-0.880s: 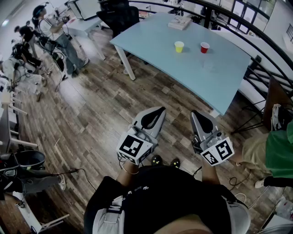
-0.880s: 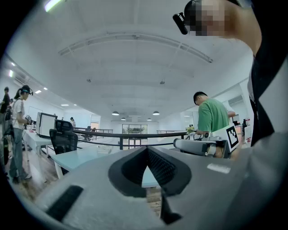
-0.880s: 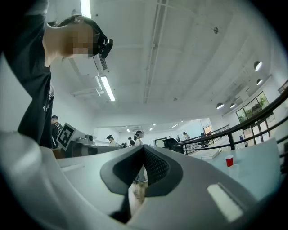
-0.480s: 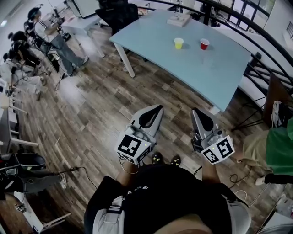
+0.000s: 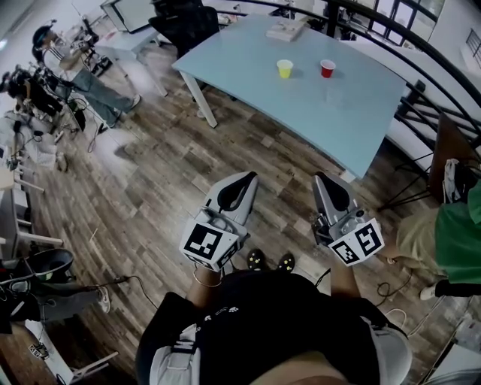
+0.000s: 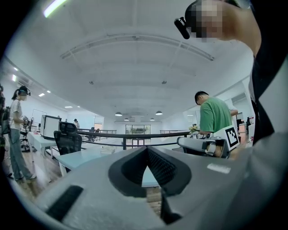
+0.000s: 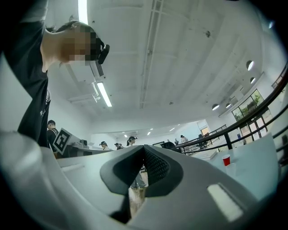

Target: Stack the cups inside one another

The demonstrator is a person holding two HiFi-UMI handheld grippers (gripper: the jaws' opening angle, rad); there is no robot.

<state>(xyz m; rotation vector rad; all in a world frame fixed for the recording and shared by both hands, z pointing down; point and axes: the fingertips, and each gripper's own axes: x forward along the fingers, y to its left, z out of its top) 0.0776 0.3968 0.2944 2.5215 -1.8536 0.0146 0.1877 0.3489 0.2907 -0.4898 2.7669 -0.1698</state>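
Note:
A yellow cup [image 5: 284,68] and a red cup [image 5: 327,68] stand upright, apart, on the far part of a light blue table [image 5: 361,120]. The right gripper view shows the red cup [image 7: 226,160] with what looks like a clear cup [image 7: 231,170] just in front of it. My left gripper [image 5: 244,180] and right gripper [image 5: 325,180] hang side by side over the wooden floor, well short of the table. Both are shut with nothing between the jaws. The left gripper's [image 6: 146,150] pads meet at the tip, as do the right gripper's [image 7: 144,148].
A flat box or book [image 5: 284,30] lies at the table's far edge. A black office chair [image 5: 180,22] stands behind the table's left corner. A dark railing [image 5: 443,83] runs along the right. A person in green [image 5: 458,241] is close on the right; several people stand at far left.
The head view has shifted a little: table and cups sit slightly further left and up in the picture. Both grippers stay shut in front of the body; the left one has drifted slightly left.

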